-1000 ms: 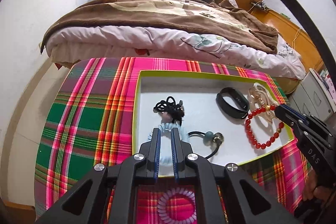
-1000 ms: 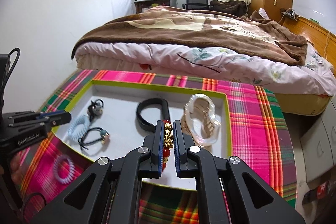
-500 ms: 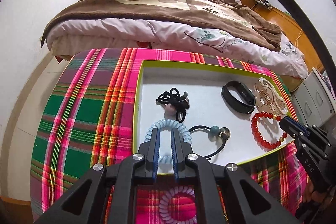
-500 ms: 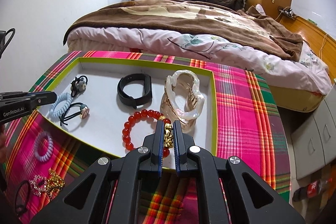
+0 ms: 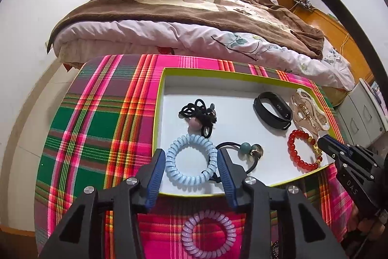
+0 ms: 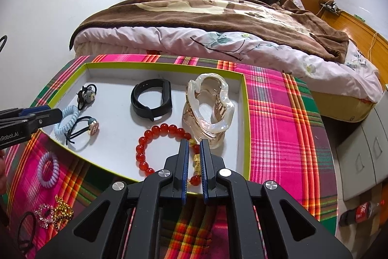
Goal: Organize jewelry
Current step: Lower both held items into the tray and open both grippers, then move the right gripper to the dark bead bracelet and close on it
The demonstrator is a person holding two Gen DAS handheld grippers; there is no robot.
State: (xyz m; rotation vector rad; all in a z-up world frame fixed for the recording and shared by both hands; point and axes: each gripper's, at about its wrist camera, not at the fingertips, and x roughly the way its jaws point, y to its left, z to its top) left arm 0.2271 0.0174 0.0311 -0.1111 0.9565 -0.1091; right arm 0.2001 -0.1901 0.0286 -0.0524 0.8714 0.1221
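Observation:
A white tray with a green rim [image 5: 158, 111] [image 6: 245, 113] sits on the plaid table. My left gripper [image 5: 191, 158] is open, and the light blue coil hair tie [image 5: 191, 159] lies in the tray between its fingers. My right gripper [image 6: 194, 147] is narrowly parted around the gold charm of the red bead bracelet [image 6: 155, 135] [image 5: 302, 149], which lies in the tray. The tray also holds a black band [image 6: 151, 100], a pearly hair claw [image 6: 209, 108], a black hair tie bundle [image 5: 198, 112] and a beaded hair tie [image 5: 247, 149].
A purple coil hair tie [image 5: 208, 233] [image 6: 47, 169] lies on the cloth in front of the tray. Gold and pink chains [image 6: 54, 211] and a black hair tie [image 6: 25, 227] lie near the table's front left. A bed [image 6: 218, 23] stands behind.
My left gripper has opened and let the blue coil hair tie down in the tray. My right gripper has drawn back and loosened on the red bracelet, which now lies in the tray.

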